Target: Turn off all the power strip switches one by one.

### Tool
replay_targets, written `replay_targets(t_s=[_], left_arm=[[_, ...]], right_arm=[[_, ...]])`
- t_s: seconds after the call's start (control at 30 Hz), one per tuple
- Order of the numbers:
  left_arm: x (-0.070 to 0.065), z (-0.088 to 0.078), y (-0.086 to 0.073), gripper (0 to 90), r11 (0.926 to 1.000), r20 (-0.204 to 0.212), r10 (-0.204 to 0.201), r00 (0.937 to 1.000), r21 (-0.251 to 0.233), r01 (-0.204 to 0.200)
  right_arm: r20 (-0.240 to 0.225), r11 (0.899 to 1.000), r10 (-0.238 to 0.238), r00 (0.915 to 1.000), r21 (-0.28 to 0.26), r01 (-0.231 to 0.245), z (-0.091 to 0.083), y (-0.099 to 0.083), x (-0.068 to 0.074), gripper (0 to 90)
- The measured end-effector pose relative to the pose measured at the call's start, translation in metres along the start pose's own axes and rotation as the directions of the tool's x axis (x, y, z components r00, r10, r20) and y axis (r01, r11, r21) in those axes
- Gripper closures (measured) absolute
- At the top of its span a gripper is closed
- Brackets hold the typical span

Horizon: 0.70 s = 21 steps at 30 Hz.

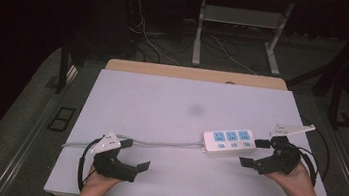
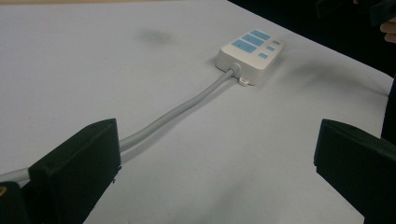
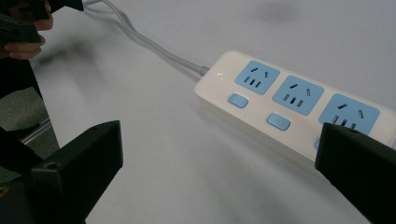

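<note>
Power strip (image 1: 229, 141) flat on white table (image 1: 171, 107), right gripper (image 1: 255, 153) jaws wide, empty, just beside strip end, left gripper (image 1: 136, 155) wide open, nothing held, grey cable (image 2: 187, 108) passing its jaw, right gripper view shows 3 blue sockets w/ switches.

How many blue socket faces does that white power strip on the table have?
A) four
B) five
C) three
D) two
C: the power strip shows three blue socket faces in a row, each with a small blue button beside it, and the high view shows the same three.
</note>
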<state>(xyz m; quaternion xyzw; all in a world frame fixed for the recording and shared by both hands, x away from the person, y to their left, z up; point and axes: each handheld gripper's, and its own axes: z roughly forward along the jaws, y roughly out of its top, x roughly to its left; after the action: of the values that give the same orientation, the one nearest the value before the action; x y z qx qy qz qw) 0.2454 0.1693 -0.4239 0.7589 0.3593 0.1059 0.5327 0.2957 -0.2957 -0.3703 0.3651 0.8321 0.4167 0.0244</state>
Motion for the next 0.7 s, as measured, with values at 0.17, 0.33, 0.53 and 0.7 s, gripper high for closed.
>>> replay_targets(t_s=[0.17, 0.33, 0.53, 0.7], left_arm=[[0.0, 0.0, 0.0, 0.0, 1.0, -0.003, 0.0, 1.0, 0.0, 0.0], [0.0, -0.001, 0.0, 0.0, 1.0, -0.009, -0.006, 0.9999, -0.003, 0.006], [0.001, -0.001, 0.0, 0.0, 1.0, -0.009, -0.006, 0.9999, -0.004, 0.006], [0.001, 0.0, 0.0, 0.0, 1.0, -0.014, -0.006, 0.9999, -0.003, 0.006]], right_arm=[[0.011, 1.0, -0.01, 0.9999, 0.018, 0.01, -0.002, 0.006, -0.004, 0.7], [0.036, 0.999, -0.023, 0.9991, 0.028, 0.022, -0.002, 0.012, -0.009, 0.8], [0.045, 0.999, -0.025, 0.9987, 0.046, 0.023, -0.001, 0.018, -0.017, 0.7], [0.052, 0.998, -0.029, 0.9982, 0.05, 0.026, -0.001, 0.023, -0.024, 0.7]])
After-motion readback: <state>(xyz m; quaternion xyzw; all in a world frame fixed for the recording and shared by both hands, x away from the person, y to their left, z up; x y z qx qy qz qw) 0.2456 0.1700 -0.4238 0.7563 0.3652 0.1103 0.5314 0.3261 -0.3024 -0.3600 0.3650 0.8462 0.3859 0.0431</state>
